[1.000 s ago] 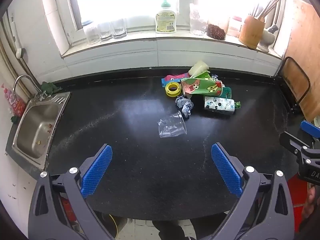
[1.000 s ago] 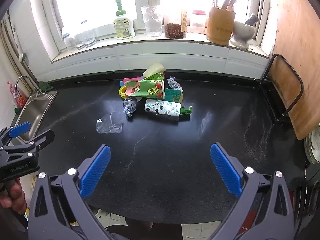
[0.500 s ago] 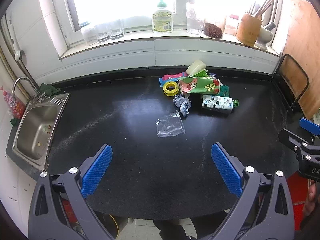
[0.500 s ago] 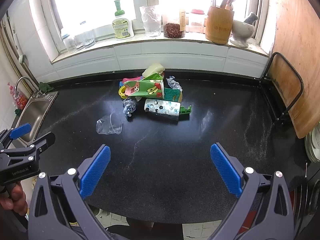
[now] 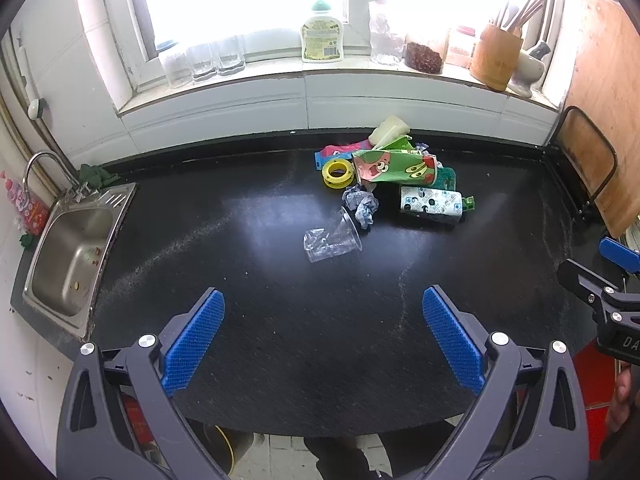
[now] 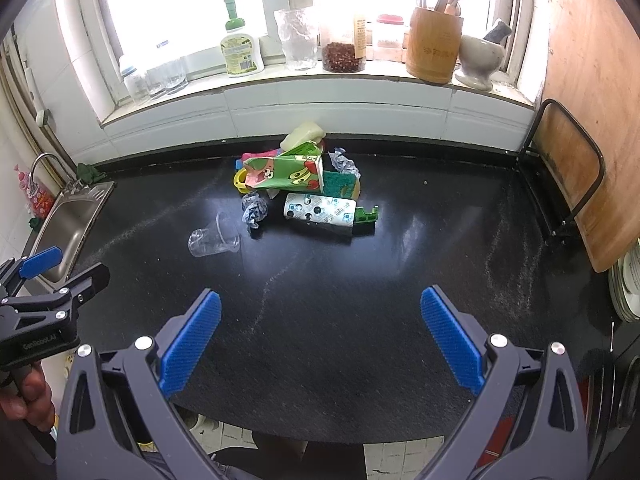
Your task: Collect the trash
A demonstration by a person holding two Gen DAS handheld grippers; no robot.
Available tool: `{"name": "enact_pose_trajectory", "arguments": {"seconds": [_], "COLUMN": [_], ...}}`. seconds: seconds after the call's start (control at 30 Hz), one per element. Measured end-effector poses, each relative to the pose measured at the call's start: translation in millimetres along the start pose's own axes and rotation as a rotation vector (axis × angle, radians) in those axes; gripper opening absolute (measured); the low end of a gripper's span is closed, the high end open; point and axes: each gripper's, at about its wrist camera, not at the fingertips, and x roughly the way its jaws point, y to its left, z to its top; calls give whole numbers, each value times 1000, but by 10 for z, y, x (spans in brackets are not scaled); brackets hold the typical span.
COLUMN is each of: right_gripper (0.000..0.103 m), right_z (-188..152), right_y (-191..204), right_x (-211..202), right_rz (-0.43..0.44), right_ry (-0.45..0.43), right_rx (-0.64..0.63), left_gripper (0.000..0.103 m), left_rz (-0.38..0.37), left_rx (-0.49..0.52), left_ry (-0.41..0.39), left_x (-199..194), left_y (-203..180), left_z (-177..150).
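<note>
A pile of trash lies at the back of the black counter (image 5: pixel 280 320): a clear plastic cup (image 5: pixel 331 239) (image 6: pixel 214 237) on its side, crumpled blue paper (image 5: pixel 362 204) (image 6: pixel 254 208), a green cartoon carton (image 5: pixel 396 167) (image 6: pixel 286 173), a white dotted pack (image 5: pixel 430 202) (image 6: pixel 320 210) and a yellow tape ring (image 5: pixel 338 173). My left gripper (image 5: pixel 323 338) is open and empty, held near the counter's front edge, well short of the cup. My right gripper (image 6: pixel 320 336) is open and empty, to the right of the left one, also at the front edge.
A steel sink (image 5: pixel 72 252) is set in the counter's left end. The windowsill holds glasses (image 5: pixel 208 60), a soap bottle (image 5: pixel 322 36), jars and a wooden utensil holder (image 6: pixel 434 50). A wooden board (image 6: pixel 592 120) in a black rack stands at the right.
Both grippers have drawn back and risen slightly, so the trash pile looks a little smaller and farther. Both stay open. The trash has not moved.
</note>
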Motion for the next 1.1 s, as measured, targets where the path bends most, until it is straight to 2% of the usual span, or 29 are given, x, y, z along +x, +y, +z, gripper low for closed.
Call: {"name": "enact_pose_trajectory", "arguments": {"seconds": [1.1], "right_gripper": [97], "right_z": [29], "right_y": [5], "right_x": [27], "right_rz": [-3], "right_ry": [9], "right_rx": [-1], "left_gripper": [97], "left_rz": [-5], "left_rx": [-2], "left_ry": [11], "left_x": [40], "left_y": [-29], "left_z": [-15]}}
